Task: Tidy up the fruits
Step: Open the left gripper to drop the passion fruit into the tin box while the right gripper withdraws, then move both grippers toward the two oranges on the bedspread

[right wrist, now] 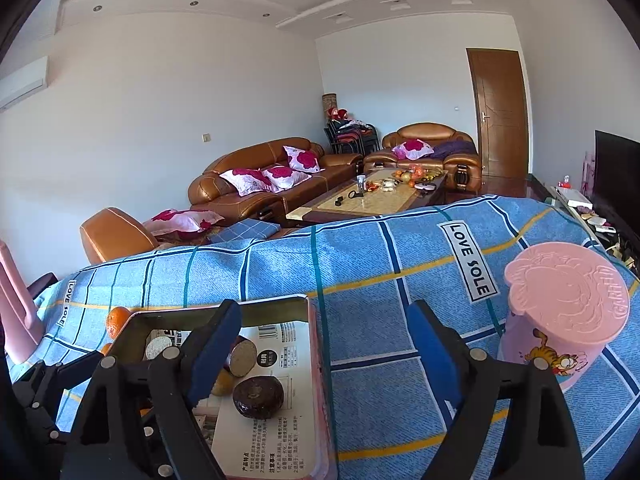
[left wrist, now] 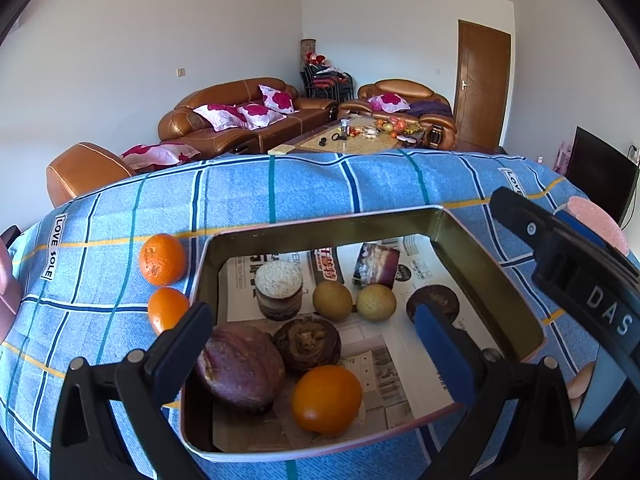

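Left wrist view looks down into a tin [left wrist: 492,276] lined with newspaper [left wrist: 404,364], sitting on a blue checked cloth [left wrist: 304,188]. My left gripper [left wrist: 316,356] hangs over its near half with the fingers spread wide and nothing between the pads: one finger [left wrist: 188,344] lies over the tin's left wall, the other [left wrist: 444,356] over the paper on the right. Below them lie an orange [left wrist: 326,399], a purple-brown fruit [left wrist: 240,366] touching it on the left, and a dark round fruit [left wrist: 308,344] just behind. Farther back stand a cut piece with a pale top [left wrist: 279,290], two yellow-green fruits [left wrist: 332,301] [left wrist: 376,302] side by side, and another dark fruit [left wrist: 434,300] partly hidden by my right-hand finger. Two more oranges [left wrist: 163,259] [left wrist: 168,309] sit on the cloth just outside the tin's left wall. My right gripper [left wrist: 568,264] shows at the right edge as a black arm.

From the right wrist, my right gripper [right wrist: 324,352] is apart too, empty, straddling the tin's right wall [right wrist: 320,344]: the left finger [right wrist: 212,352] is over the inside, the right finger [right wrist: 432,352] over bare cloth. A dark fruit [right wrist: 258,397] lies on the paper just right of the left finger, with a pale-faced cut piece [right wrist: 244,357] behind it. A pink lidded cup [right wrist: 564,312] stands on the cloth at the right, well apart from the tin. Beyond are sofas [right wrist: 260,184] and a coffee table [right wrist: 376,196].
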{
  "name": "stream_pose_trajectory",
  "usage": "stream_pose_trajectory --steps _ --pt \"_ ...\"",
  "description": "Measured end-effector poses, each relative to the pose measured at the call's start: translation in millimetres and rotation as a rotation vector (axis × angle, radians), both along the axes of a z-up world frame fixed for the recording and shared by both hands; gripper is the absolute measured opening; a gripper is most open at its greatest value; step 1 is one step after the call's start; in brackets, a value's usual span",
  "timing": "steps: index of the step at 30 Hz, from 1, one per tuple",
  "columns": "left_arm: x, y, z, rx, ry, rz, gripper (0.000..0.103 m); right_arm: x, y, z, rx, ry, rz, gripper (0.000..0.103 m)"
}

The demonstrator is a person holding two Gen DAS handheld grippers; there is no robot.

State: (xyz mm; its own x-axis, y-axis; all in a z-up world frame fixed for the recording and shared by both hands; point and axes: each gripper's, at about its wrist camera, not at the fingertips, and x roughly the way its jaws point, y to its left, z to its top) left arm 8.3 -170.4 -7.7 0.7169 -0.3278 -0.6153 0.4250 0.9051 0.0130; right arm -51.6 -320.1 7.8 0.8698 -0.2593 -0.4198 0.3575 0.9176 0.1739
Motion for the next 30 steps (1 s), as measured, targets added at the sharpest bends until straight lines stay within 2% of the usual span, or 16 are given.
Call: stream_pose_trajectory --steps 6,15,30 --pt "-8.7 0.7 2.3 0.006 -0.022 -0.016 0.103 -12.0 2.1 3.3 -0.021 -0.035 -0.053 0.086" --pt "-20.4 11.5 4.7 -0.012 -0.029 -0.012 0.103 -26.7 15.5 5.9 -0.057 -0.024 -0.099 0.087" --pt "-34.9 50.3 4.4 0.007 -0.041 0.031 0.103 -43.7 44.8 6.5 -0.104 -0.008 -0.102 0.087"
